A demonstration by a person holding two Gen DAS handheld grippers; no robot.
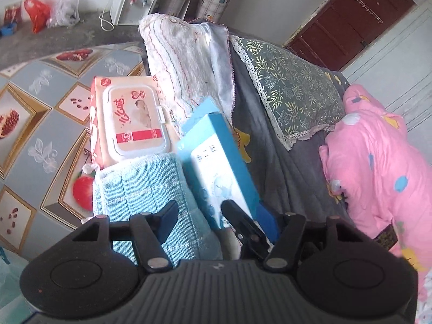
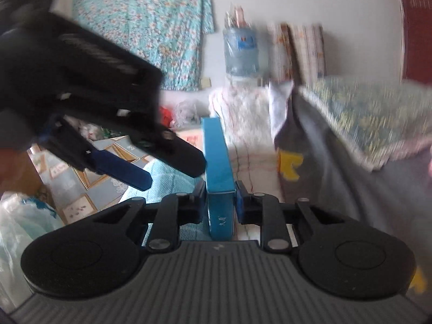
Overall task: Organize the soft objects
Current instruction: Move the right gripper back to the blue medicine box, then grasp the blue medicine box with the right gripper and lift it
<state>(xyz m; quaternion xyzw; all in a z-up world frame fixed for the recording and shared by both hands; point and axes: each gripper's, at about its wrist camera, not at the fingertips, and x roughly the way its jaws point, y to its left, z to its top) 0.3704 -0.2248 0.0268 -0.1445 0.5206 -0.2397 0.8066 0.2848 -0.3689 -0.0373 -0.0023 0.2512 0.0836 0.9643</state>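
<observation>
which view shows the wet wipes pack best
The left wrist view: the pink rectangular plastic wet wipes pack lies in full sight, lid and label sharp. The right wrist view shows only a blurred corner behind the left claw.

The right gripper point(image 2: 220, 198) points forward and slightly downward, its jaws closed against the two long sides of the blue box point(image 2: 218, 159), which stands on edge between the pads. The left gripper point(image 2: 175, 172) reaches in from the upper left of that box, angled steeply downward. Its jaws stand partly apart, one finger point(image 2: 189, 159) close beside the box's left face.
</observation>
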